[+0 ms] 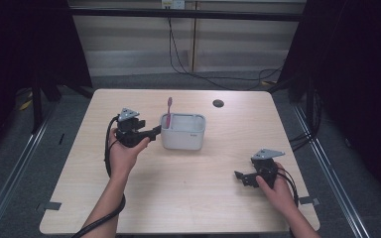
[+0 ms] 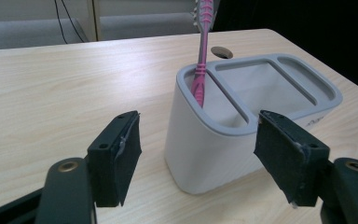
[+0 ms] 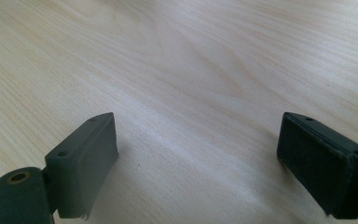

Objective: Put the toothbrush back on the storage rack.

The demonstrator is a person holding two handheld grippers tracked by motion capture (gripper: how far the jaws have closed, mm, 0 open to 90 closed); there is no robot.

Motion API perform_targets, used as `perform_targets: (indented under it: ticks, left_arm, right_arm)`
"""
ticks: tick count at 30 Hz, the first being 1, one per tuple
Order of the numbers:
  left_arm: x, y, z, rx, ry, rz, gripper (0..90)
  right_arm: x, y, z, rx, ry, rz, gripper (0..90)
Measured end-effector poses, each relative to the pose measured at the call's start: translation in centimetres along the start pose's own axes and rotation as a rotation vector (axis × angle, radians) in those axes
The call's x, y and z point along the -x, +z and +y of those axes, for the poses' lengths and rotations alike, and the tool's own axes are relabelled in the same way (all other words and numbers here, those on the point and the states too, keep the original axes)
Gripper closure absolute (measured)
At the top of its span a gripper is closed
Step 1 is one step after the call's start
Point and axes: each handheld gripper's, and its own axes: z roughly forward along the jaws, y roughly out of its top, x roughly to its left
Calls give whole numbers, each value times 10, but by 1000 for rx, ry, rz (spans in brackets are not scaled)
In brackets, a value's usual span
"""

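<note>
Near the table's front edge the right gripper (image 1: pixel 241 178) rests with jaws wide and empty. Farther in, the left gripper (image 2: pixel 196 158) stands spread just short of the grey holder (image 2: pixel 223 140). A pink toothbrush (image 2: pixel 201 65) stands upright in its narrow end compartment; the larger compartments look empty.

Pale wood-grain rectangular tabletop (image 1: pixel 188 198) across the centre of the high view. Small dark round grommet hole (image 1: pixel 218 103) near its upper right edge. Black cables (image 1: pixel 188 69) hanging down the beige wall panels (image 1: pixel 139 39) at upper centre. Grey floor (image 1: pixel 10 163) at left.
</note>
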Motion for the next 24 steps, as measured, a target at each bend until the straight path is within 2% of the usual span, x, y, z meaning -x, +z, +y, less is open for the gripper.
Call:
perform_targets:
  ticks: [24]
  left_arm:
    - [-16, -18, -33, -28, 4, -2, 295]
  right_arm:
    - [0, 0, 0, 0, -1, 0, 115]
